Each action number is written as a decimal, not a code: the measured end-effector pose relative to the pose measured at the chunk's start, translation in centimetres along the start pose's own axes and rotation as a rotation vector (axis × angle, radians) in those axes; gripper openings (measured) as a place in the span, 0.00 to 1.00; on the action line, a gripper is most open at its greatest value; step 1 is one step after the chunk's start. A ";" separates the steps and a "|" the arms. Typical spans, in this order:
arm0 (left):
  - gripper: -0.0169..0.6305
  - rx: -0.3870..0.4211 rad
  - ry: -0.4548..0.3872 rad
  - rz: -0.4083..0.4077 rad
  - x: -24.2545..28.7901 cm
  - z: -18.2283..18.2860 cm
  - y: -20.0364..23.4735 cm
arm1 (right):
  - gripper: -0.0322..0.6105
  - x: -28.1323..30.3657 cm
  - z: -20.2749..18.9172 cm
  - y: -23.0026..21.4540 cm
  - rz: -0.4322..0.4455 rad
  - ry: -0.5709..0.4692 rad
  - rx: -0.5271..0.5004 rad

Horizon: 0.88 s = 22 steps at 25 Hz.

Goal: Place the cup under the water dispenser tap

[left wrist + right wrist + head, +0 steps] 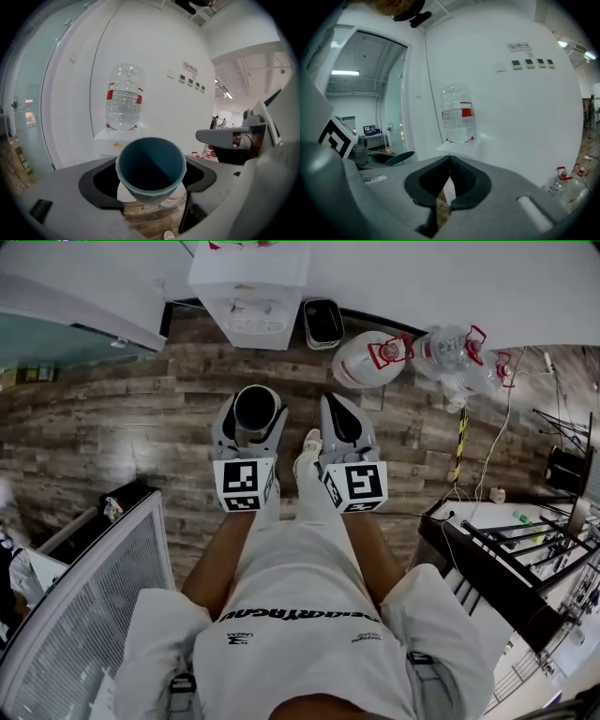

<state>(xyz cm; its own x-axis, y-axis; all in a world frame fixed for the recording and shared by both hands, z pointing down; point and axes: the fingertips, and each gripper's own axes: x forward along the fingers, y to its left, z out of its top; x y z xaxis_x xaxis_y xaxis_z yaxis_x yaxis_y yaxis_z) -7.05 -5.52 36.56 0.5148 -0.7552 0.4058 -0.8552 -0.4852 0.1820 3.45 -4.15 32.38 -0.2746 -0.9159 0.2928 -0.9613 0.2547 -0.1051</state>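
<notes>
A dark blue-grey cup [256, 409] stands upright between the jaws of my left gripper [252, 427], which is shut on its sides. The left gripper view looks into the cup's open mouth [150, 166]. The white water dispenser [249, 292] stands against the wall ahead, apart from the cup across a stretch of floor. Its upturned clear bottle [124, 101] shows in both gripper views [458, 112]. My right gripper [335, 409] is held beside the left with its jaws shut and nothing between them [449, 159].
A small dark bin [322, 322] stands right of the dispenser. Two large water bottles [375, 360] [455, 352] lie further right on the wooden floor. A glass partition [80, 606] is at lower left, a black rack [511, 563] at right.
</notes>
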 end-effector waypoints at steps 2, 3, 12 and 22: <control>0.59 0.003 0.002 0.008 1.8 -0.2 0.3 | 0.05 1.3 -1.1 -1.0 0.004 0.010 0.004; 0.59 0.005 0.002 0.012 2.7 -0.4 0.4 | 0.05 1.9 -1.6 -1.5 0.005 0.014 0.006; 0.59 0.036 0.008 0.066 9.8 -3.5 2.3 | 0.05 6.2 -7.0 -5.1 0.007 0.052 0.037; 0.59 0.024 0.016 0.087 16.5 -6.8 3.6 | 0.05 11.5 -10.5 -7.5 0.042 0.054 0.059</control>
<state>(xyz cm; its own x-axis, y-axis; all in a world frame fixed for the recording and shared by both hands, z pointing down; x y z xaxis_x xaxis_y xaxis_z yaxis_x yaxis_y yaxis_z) -2.03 -16.68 50.02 0.4372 -0.7880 0.4334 -0.8950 -0.4284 0.1239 7.30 -13.36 46.47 -0.3172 -0.8861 0.3380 -0.9463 0.2724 -0.1741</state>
